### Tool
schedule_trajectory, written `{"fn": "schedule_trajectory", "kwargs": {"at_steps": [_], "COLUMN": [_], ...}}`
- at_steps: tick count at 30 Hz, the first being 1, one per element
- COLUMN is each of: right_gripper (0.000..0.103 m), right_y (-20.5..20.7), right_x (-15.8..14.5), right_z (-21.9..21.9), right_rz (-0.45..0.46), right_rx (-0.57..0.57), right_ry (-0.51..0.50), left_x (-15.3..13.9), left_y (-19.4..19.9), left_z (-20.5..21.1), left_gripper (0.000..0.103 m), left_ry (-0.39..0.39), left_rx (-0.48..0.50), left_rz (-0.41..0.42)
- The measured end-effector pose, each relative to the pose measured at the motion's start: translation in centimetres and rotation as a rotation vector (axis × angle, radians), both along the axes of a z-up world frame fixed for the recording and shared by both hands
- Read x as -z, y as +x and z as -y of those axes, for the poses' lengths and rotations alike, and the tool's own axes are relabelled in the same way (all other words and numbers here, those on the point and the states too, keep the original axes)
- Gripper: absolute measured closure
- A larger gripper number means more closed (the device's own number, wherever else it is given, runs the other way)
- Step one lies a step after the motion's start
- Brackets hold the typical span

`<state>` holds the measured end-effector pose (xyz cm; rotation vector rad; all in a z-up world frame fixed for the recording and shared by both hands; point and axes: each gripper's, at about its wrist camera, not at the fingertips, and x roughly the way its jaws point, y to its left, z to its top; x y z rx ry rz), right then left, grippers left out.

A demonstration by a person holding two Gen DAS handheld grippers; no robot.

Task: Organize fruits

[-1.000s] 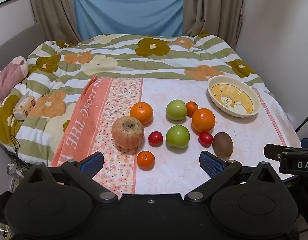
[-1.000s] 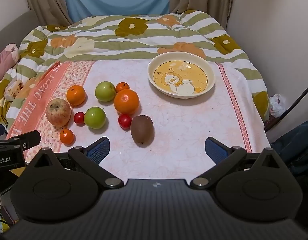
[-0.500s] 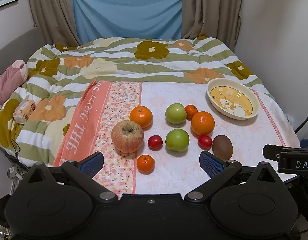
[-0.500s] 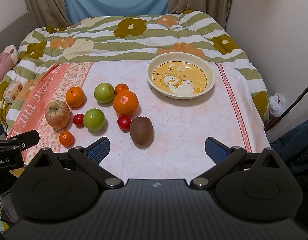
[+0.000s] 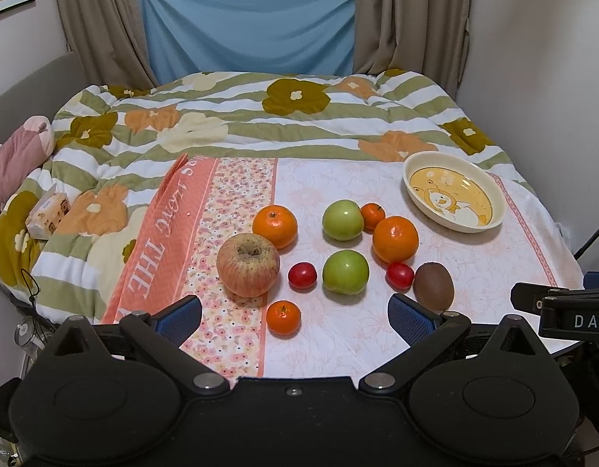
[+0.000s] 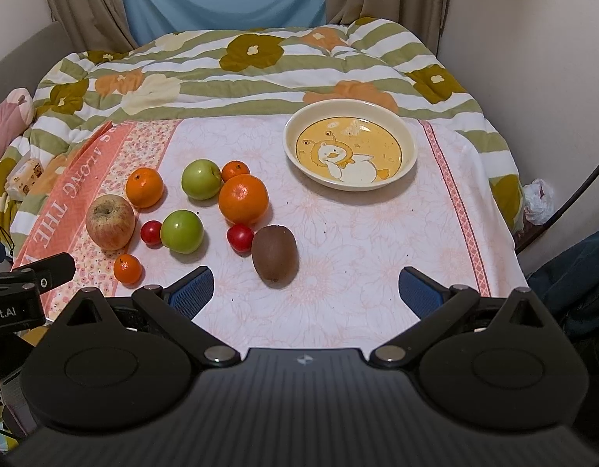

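Note:
Several fruits lie loose on a pink floral cloth (image 5: 338, 346): a red apple (image 5: 248, 264), two green apples (image 5: 345, 271) (image 5: 342, 219), oranges (image 5: 395, 239) (image 5: 275, 226), small mandarins (image 5: 283, 317), two red tomatoes (image 5: 302, 275) and a brown kiwi (image 5: 433, 286) (image 6: 275, 254). A cream bowl (image 5: 455, 197) (image 6: 350, 149) with a duck picture stands empty at the back right. My left gripper (image 5: 294, 316) is open and empty just in front of the fruits. My right gripper (image 6: 305, 292) is open and empty, near the kiwi.
The cloth lies on a bed with a flowered striped quilt (image 5: 260, 116). A pink pillow (image 5: 15, 155) and a tissue pack (image 5: 48, 214) lie at the left. A wall (image 5: 540, 78) runs along the right. Curtains (image 5: 245, 19) hang behind.
Both grippers have moved slightly: the left view has tilted up a little and the right has edged closer to the fruits. No fruit has moved.

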<state>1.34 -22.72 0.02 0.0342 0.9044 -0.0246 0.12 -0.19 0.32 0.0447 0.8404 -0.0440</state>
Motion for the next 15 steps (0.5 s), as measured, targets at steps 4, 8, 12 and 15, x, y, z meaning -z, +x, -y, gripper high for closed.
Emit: {"fn": "schedule_trajectory", "kwargs": {"at_steps": [4,8,12,15], "right_gripper": [0.0,0.0,0.0,0.0], "right_y": [-0.06,-0.05,-0.22,-0.36], "right_x": [0.15,0.12,0.37,0.47], "right_z": [-0.04,0.01,-0.02,-0.09], "right_rz": [-0.001,-0.002,-0.003,-0.004], "right_rx": [0.003,0.002,0.004,0.003], "right_ry": [0.0,0.001,0.002,0.002], "left_x": [0.06,0.07,0.1,0.08], "left_y": [-0.02,-0.06,-0.09,-0.1], "left_z": [-0.06,-0.09,-0.06,-0.04], "left_gripper": [0.0,0.0,0.0,0.0], "left_ry": [-0.001,0.0,0.001,0.002], "left_rx": [-0.002,-0.001,-0.002,-0.003], "left_rz": [-0.002,-0.001,-0.001,-0.001]}}
